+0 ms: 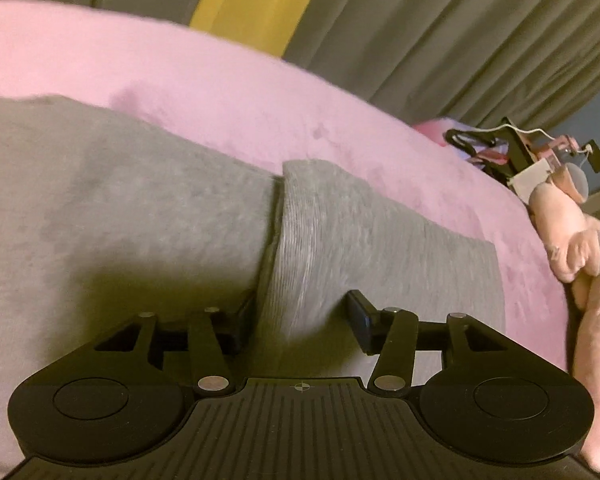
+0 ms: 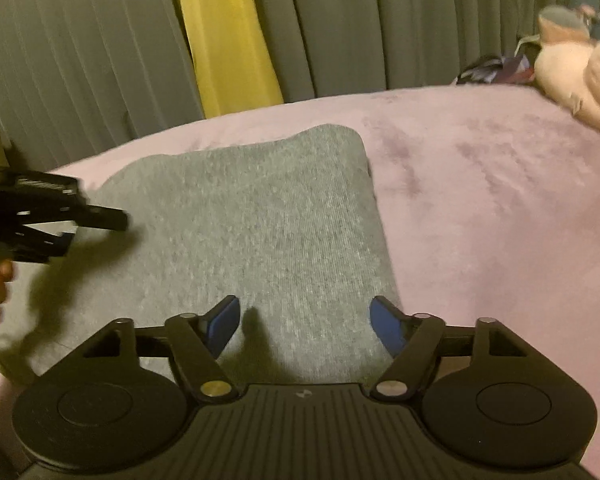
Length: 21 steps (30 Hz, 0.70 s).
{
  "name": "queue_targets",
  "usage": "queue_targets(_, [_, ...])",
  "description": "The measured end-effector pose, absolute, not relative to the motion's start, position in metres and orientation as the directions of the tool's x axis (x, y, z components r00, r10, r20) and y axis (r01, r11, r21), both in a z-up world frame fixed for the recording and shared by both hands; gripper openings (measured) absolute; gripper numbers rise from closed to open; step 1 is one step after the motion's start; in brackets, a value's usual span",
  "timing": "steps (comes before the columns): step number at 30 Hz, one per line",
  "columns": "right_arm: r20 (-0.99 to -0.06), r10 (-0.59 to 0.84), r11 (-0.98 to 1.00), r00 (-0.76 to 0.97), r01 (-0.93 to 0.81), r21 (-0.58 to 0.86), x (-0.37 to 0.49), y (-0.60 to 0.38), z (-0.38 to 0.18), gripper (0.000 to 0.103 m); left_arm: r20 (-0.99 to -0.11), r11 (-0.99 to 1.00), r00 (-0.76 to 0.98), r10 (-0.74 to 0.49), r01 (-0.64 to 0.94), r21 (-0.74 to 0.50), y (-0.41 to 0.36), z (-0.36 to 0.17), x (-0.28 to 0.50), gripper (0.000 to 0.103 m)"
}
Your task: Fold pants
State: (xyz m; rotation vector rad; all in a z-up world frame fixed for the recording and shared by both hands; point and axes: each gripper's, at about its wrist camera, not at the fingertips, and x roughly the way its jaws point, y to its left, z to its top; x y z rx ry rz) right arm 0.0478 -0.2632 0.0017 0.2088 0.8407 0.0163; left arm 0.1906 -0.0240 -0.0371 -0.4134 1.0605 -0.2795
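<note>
The grey pants (image 2: 240, 216) lie folded on the pink bed (image 2: 480, 200), mid-frame. The right gripper (image 2: 304, 324) hovers over their near edge, jaws wide and empty. The left gripper (image 1: 300, 316) straddles a raised fold, jaws parted, not pinching.

A: Setting?
B: A home bedroom. Listed: pink plush blanket (image 2: 480, 208) covering a bed; grey pleated curtains (image 2: 80, 60) behind it.
A: Further items?
B: One pink stuffed toy (image 2: 580, 80) lay near the bed's edge.

Open right claw (image 2: 304, 326) over folded pants (image 2: 252, 216)
</note>
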Motion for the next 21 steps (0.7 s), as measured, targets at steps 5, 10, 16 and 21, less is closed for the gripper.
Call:
queue_targets(5, [-0.732, 0.125, 0.972, 0.67, 0.064, 0.225, 0.052, -0.259, 0.001, 0.085, -0.791, 0.902, 0.458, -0.406, 0.061, -0.427, -0.041, -0.031, 0.196, 0.018])
queue_targets(10, [-0.731, 0.121, 0.975, 0.672, 0.058, 0.214, 0.051, -0.255, 0.006, 0.087, -0.807, 0.951, 0.504, -0.309, 0.175, -0.255, -0.064, -0.017, 0.18, 0.015])
queue_targets(16, [-0.67, 0.116, 0.961, 0.733, 0.088, 0.263, 0.05, -0.271, 0.011, 0.088, -0.795, 0.954, 0.531, -0.294, 0.212, -0.211, -0.064, 0.005, 0.171, 0.015])
queue_targets(21, [-0.682, 0.101, 0.947, 0.725, 0.139, 0.288, 0.056, -0.282, 0.005, 0.088, -0.789, 0.957, 0.546, -0.281, 0.218, -0.19, -0.059, 0.016, 0.171, 0.015])
